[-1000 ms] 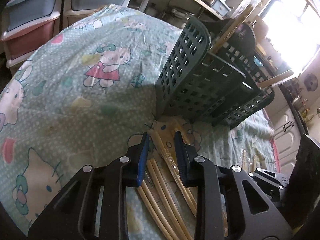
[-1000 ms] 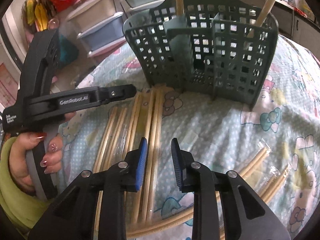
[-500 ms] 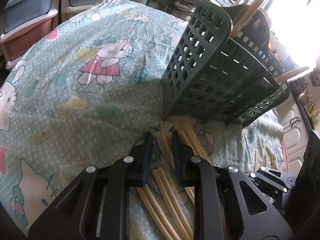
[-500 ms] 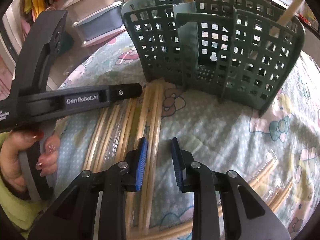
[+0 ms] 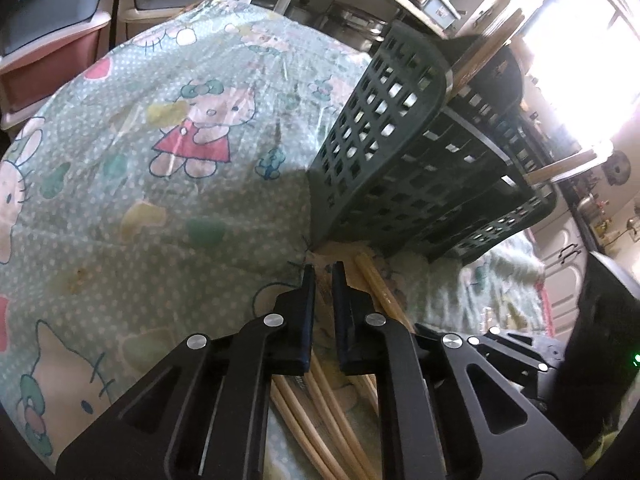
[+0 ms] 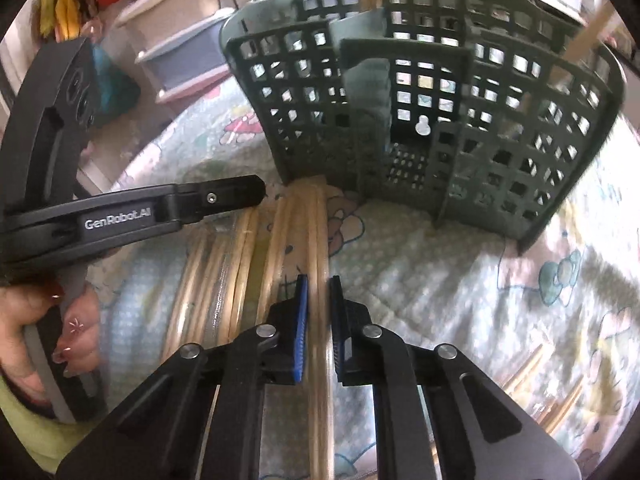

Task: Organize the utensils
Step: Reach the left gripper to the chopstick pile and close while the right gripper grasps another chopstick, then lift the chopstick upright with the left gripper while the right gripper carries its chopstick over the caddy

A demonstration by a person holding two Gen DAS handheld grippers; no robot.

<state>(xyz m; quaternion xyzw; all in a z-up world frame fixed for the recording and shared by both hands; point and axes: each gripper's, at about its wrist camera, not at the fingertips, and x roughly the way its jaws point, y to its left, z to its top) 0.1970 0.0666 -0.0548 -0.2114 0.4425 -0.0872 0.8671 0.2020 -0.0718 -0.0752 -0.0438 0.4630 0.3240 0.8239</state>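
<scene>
A dark green lattice utensil basket (image 6: 420,92) stands on the cloth, with wooden utensils sticking out of its top; it also shows in the left wrist view (image 5: 400,160). Several wrapped pairs of bamboo chopsticks (image 6: 248,248) lie in front of it. My right gripper (image 6: 319,280) has its jaws narrowed around one chopstick pair (image 6: 319,232); contact is unclear. My left gripper (image 5: 323,268) is nearly closed just above the chopstick tips (image 5: 372,276) near the basket's corner, holding nothing that shows. It also appears in the right wrist view (image 6: 240,194).
A Hello Kitty cloth (image 5: 160,160) covers the table. Plastic drawers (image 5: 52,40) stand beyond its far edge. More chopsticks (image 6: 548,380) lie at the right. A kitchen counter and bright window (image 5: 580,40) lie behind the basket.
Both grippers' jaws have narrowed. The right gripper moved forward and right over one chopstick pair. The left gripper moved toward the basket's corner.
</scene>
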